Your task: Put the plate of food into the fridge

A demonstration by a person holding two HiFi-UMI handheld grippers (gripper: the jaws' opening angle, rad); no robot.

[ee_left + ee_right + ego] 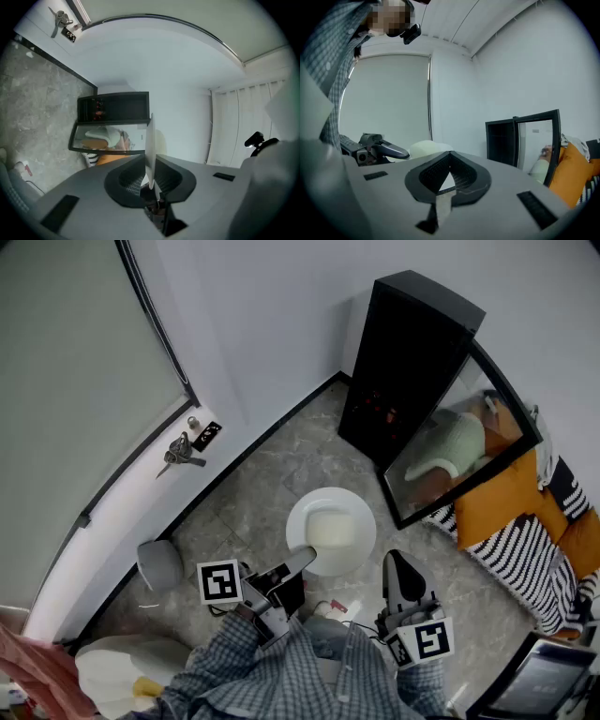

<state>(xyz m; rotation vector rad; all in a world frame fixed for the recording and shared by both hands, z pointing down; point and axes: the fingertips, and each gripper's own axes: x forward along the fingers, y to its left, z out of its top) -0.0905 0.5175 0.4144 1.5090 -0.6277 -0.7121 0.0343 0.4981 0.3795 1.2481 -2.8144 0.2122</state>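
Plate [330, 531] of pale food hangs over the floor [272, 474] before the black fridge [412, 352], pinched at its near rim by our left gripper [303, 559]; our right gripper [395, 563] is pressed together on nothing. With the fridge door [464, 442] standing open, we should keep the plate level, steer clear of the door's edge, and set it flat inside before loosening.

The plate [331, 531] sits in the left tool [302, 557], before the fridge [403, 362]; the fridge door [459, 442] stands to its right.
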